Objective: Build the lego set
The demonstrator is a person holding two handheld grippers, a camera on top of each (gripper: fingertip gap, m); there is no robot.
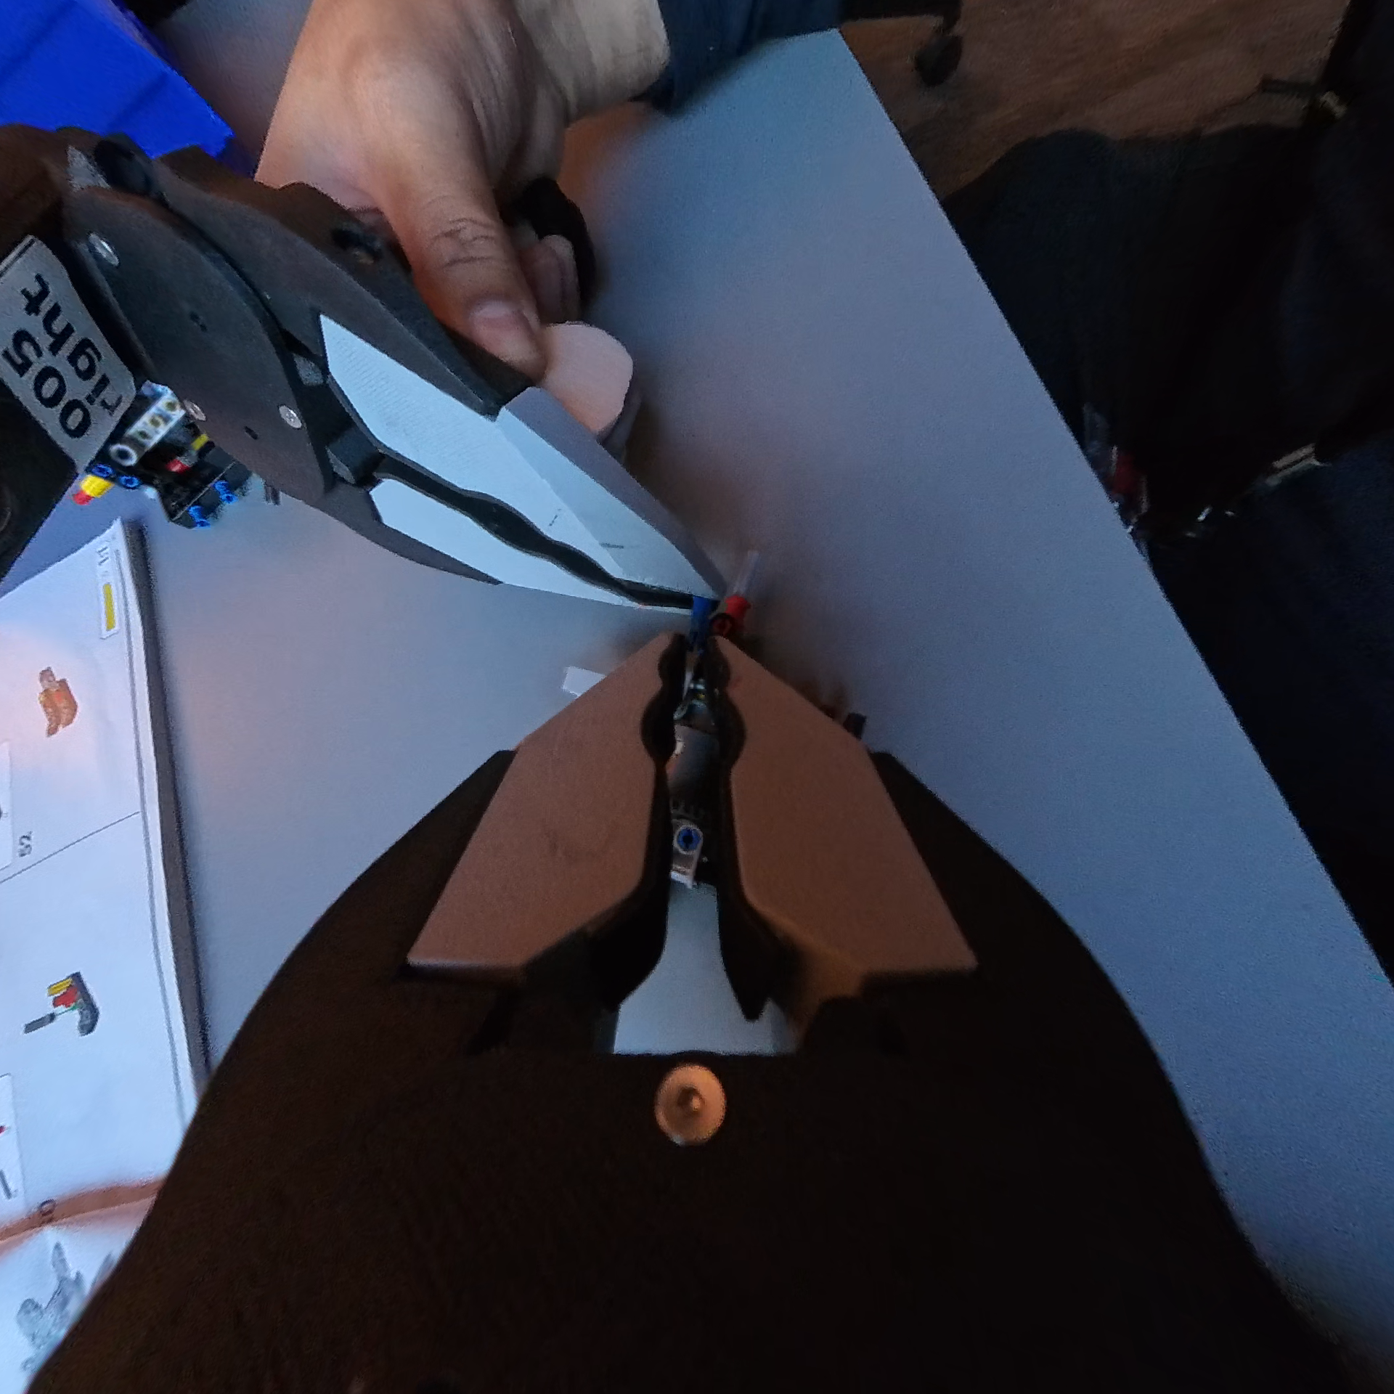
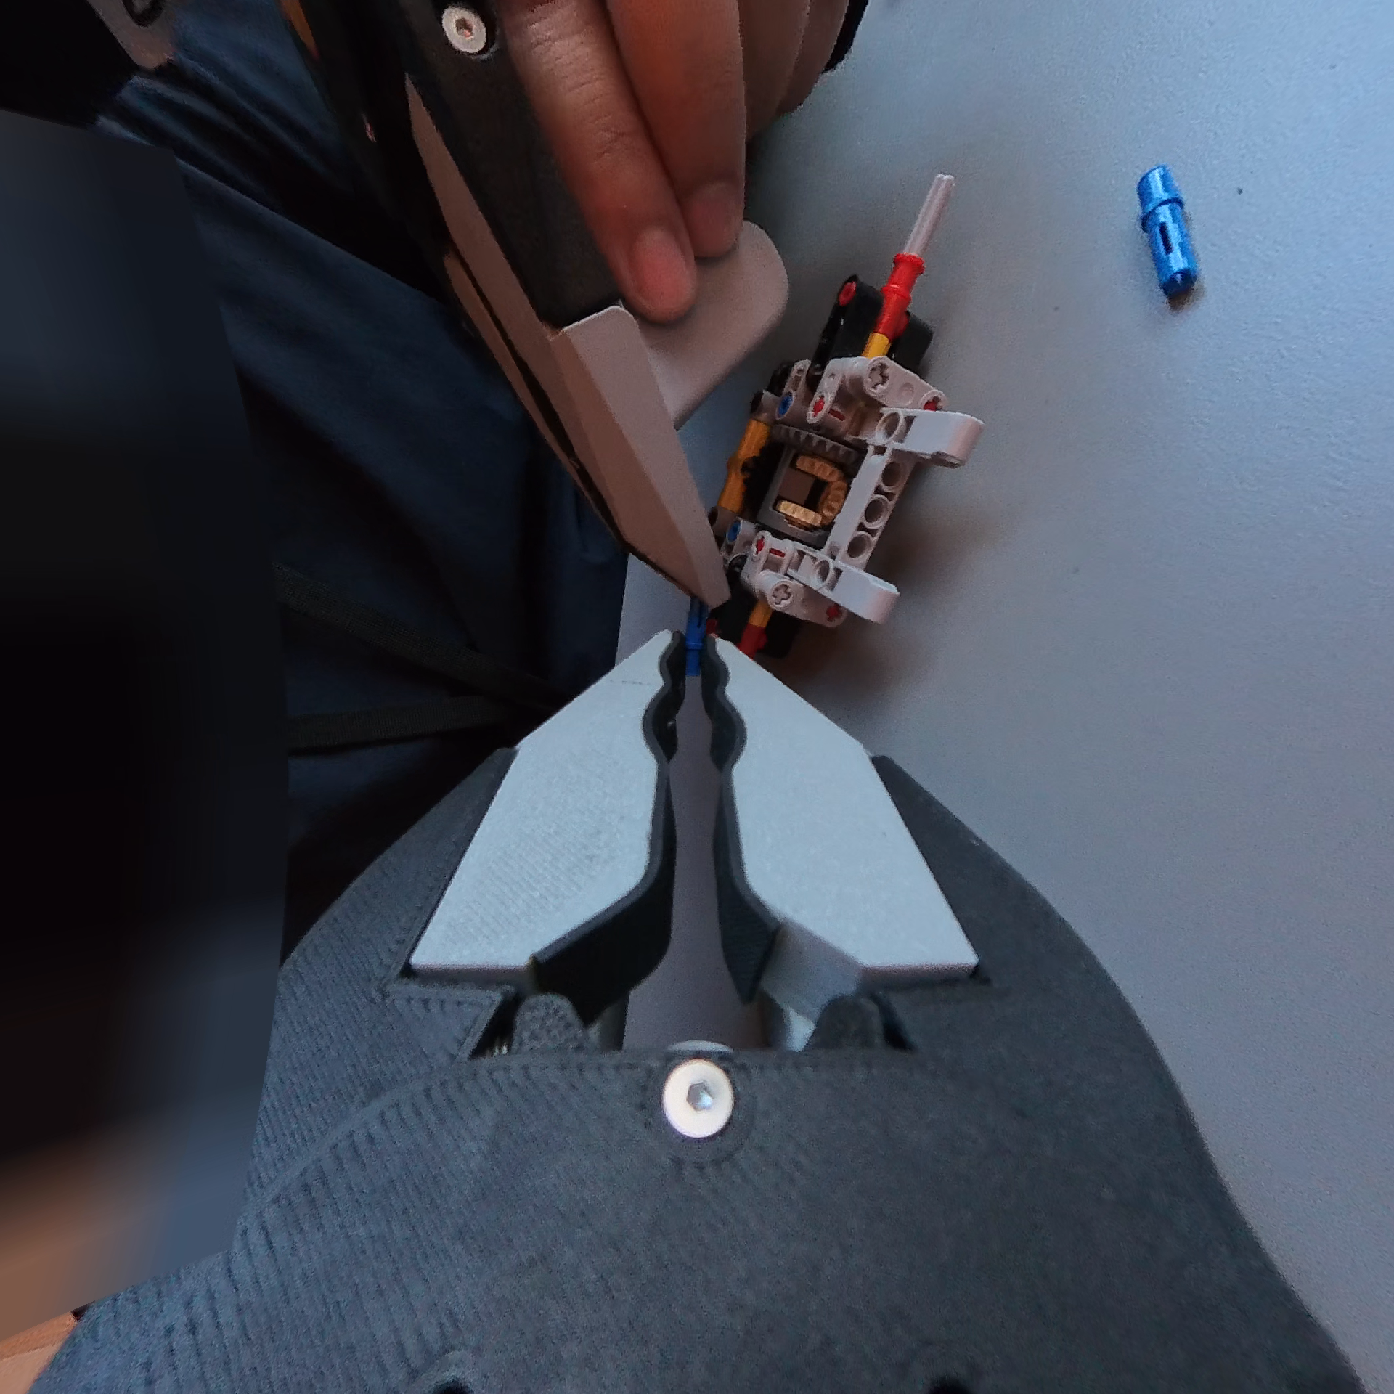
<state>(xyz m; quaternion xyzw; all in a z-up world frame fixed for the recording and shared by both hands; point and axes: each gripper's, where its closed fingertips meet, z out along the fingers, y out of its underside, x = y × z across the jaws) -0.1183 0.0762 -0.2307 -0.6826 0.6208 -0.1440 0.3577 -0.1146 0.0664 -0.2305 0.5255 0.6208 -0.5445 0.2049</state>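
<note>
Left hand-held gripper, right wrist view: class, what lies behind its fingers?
A toy-brick assembly on the grey table: white frame, tan gears, red axle. Its left edge is covered by the fingers.

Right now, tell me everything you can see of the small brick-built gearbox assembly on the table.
The brick-built assembly lies flat on the grey table, near its front edge. It looks like hard plastic: white perforated beams frame a dark grey housing holding tan gears, with black parts beneath. A yellow-and-red axle runs lengthwise and ends in a pale grey rod. Small red and blue pins dot the white beams. The left gripper has its tips at the near end, beside a thin blue pin pinched by the right gripper.
</note>
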